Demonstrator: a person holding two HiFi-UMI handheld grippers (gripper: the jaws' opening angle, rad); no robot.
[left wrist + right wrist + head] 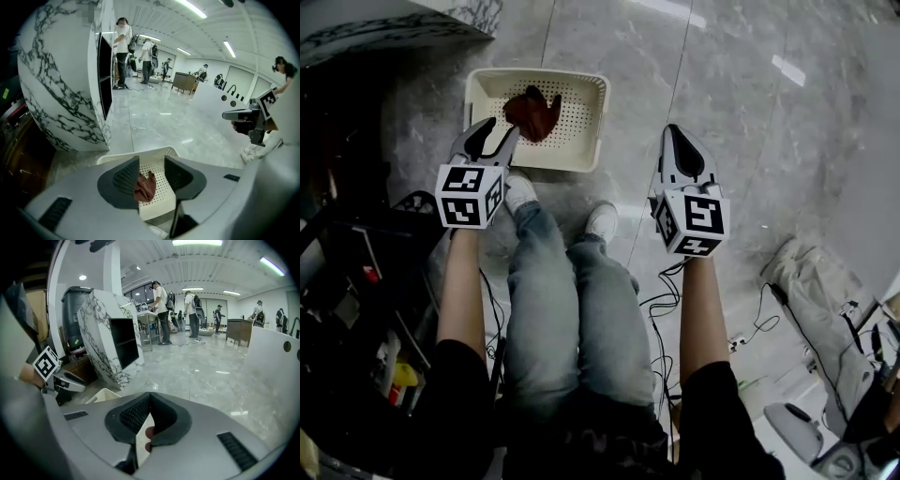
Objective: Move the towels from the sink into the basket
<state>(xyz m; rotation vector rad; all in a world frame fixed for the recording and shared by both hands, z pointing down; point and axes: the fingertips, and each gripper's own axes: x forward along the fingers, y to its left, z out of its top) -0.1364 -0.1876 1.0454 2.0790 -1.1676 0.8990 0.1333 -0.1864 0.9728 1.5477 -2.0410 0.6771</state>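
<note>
Denim legs (572, 309) fill the near part of the head view. A bare forearm (461, 291) runs along either side of them, and each ends in a marker cube (471, 195).

The left tool (497, 133) (151, 161) hangs over the near rim of the basket (581, 161) (159, 151), toward its left corner. Its jaws stand apart with nothing clamped between them. Through that gap the left gripper view looks down onto the basket's perforated bottom.

The right tool (675, 133) (150, 395) hovers to the right of the basket, over bare floor and well apart from it, with its jaw tips pressed together. Something pinkish shows low in the slit behind those tips in the right gripper view; I cannot tell what it is.

Two white shoes (520, 192) stand just short of the basket's near rim.

The cream basket sits on the grey marble floor (750, 112). A rust-red towel (532, 112) (144, 186) is crumpled inside it, in the near left part, clear of both tools.

Beyond the basket's left side stands a marble-patterned cabinet (56, 84) (108, 329) with a dark opening in its face. Farther off, several people (123, 51) stand about the bright hall.
</note>
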